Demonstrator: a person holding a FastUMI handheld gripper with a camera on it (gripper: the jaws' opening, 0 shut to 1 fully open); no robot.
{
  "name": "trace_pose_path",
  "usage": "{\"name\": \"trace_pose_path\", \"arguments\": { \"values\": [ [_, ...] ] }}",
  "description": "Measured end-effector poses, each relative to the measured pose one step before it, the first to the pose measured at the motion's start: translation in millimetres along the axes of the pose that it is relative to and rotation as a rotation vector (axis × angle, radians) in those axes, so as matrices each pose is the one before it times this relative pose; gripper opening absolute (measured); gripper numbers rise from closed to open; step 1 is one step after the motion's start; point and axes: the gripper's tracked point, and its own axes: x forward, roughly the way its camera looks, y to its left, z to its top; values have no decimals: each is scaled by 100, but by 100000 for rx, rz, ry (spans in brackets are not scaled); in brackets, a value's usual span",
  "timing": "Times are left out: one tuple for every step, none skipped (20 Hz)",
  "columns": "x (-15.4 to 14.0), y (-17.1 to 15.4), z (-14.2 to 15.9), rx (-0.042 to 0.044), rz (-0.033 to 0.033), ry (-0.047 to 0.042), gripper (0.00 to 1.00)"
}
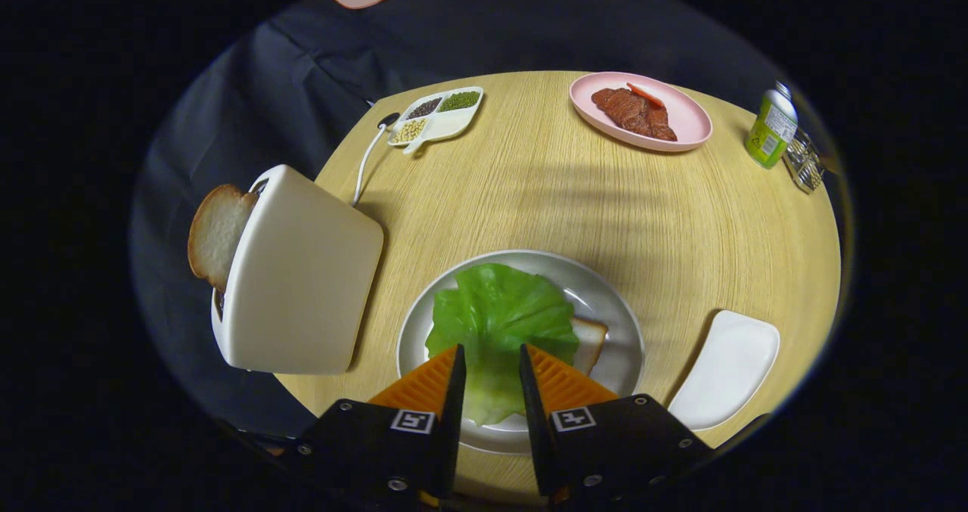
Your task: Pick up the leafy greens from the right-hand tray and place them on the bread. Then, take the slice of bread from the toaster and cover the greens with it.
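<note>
Down on the round wooden table [544,194], the gripper [489,364] hangs over the grey plate [605,289], fingers parted with a gap between them, and the leafy greens [495,311] lie in that gap and just ahead of the tips. The leaf covers most of a bread slice [590,342] whose corner pokes out on the right. Whether the fingers touch the leaf, I cannot tell. So the greens look delivered; the toaster [302,270] to the left comes next, with a second bread slice [215,232] standing proud of its slot.

Risks, as I judge them: the leaf may cling to a finger and drag off the bread as the gripper lifts; the toaster slice, gripped thinly at its edge, could tear or tip the toaster.

The count: two bread slices, one leaf, one toaster, one empty white tray [730,368] to the right, one pink plate [681,115] with meat, one divided dish [439,115] of beans, one green bottle [771,126].
</note>
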Motion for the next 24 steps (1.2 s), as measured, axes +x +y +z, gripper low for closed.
{"name": "trace_pose_path", "arguments": {
  "values": [
    [-507,174,315,341,-98,-1143,51],
    [-530,320,290,190,183,-1319,53],
    [-664,339,536,185,292,-1322,56],
    [-744,402,437,132,241,-1352,58],
    [-755,516,715,140,418,-1561,61],
    [-745,556,598,145,402,-1483,64],
    [-515,784,604,481,995,-1327,71],
    [-595,777,775,1209,1107,-892,74],
    [-656,807,704,1479,1140,-622,79],
    [-495,727,742,351,386,-885,81],
    [-370,520,873,-1621,-745,-1442,83],
    [-314,110,658,-3458,-1995,-860,84],
    [-141,276,666,-3068,-1562,-486,88],
    [-172,927,208,-1752,-455,942,90],
    [-153,1033,324,-1041,660,641,94],
    [-58,1079,382,-964,580,277,95],
    [-209,1032,623,-1480,946,71,96],
    [-277,1028,813,-1465,693,-271,96],
    [-212,1131,612,-1452,724,-137,96],
    [-81,1041,737,-1176,330,202,96],
    [-9,1023,688,-1283,352,-63,96],
    [159,813,427,-1290,-455,374,96],
    [252,581,464,-1648,-714,558,96],
    [278,506,152,-1602,-989,1048,96]
  ]
}}
